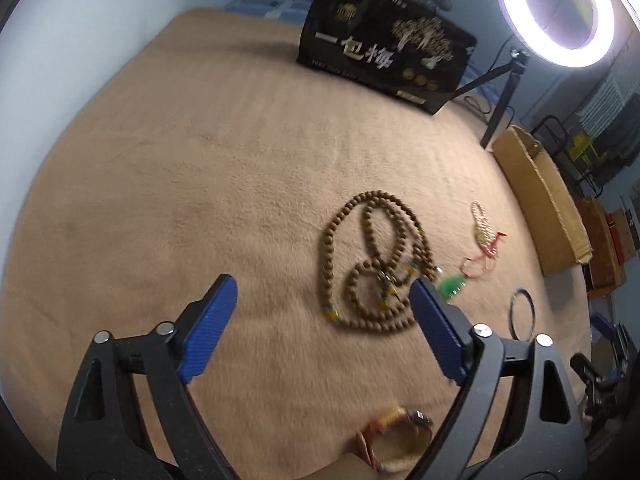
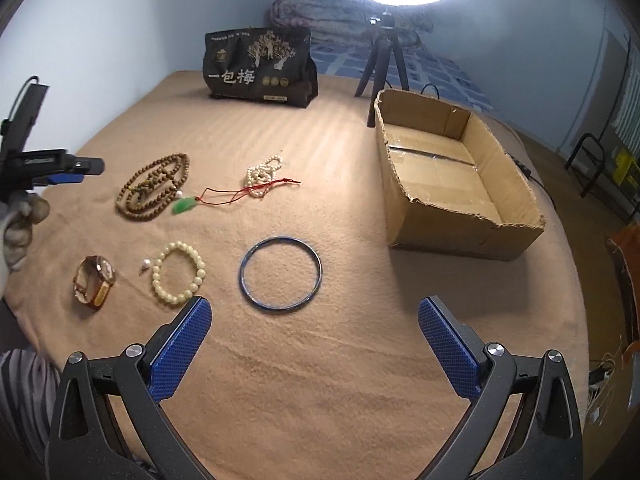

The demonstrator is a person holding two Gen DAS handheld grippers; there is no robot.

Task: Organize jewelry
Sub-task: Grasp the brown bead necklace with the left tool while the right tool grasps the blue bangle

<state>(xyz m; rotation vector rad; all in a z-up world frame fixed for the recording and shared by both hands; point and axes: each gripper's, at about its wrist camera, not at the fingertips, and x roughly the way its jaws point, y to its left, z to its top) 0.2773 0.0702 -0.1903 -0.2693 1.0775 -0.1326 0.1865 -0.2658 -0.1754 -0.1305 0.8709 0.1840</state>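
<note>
Left wrist view: the left gripper (image 1: 324, 312) is seen with jaws spread wide, nothing held between the blue pads (image 1: 208, 332). It hovers over a tan blanket (image 1: 180, 160). A long brown bead necklace (image 1: 372, 268) lies coiled in loops just ahead, close to the right pad; small yellow and teal spacer beads are seen along it. A green pendant (image 1: 452, 285) on a red cord (image 1: 478, 264) lies just right of the necklace, with a white bead strand (image 1: 484, 226) beyond it. A thin dark bangle (image 1: 522, 314) lies nearer the blanket edge. A watch (image 1: 394, 436) is partly visible at the bottom, blurred. A cardboard box (image 1: 540, 200) sits at the right; a black bag (image 1: 384, 44) and a ring light (image 1: 560, 12) stand at the back.

Right wrist view: the right gripper (image 2: 316, 338) is likewise wide open and empty. The blue-rimmed bangle (image 2: 280, 274) lies flat just ahead, between the fingers' line. A cream bead bracelet (image 2: 179, 272) lies left of it, a small white bead (image 2: 145, 266) beside that, then the watch (image 2: 94, 280) with a brown strap. Further back: brown necklace (image 2: 154, 188), green pendant (image 2: 185, 205), white strand (image 2: 264, 176), the red cord (image 2: 240, 194) lying across the strand. The open box (image 2: 452, 172) stands at right, well apart from the jewelry. The left gripper (image 2: 64, 168) is seen at the left edge.
</note>
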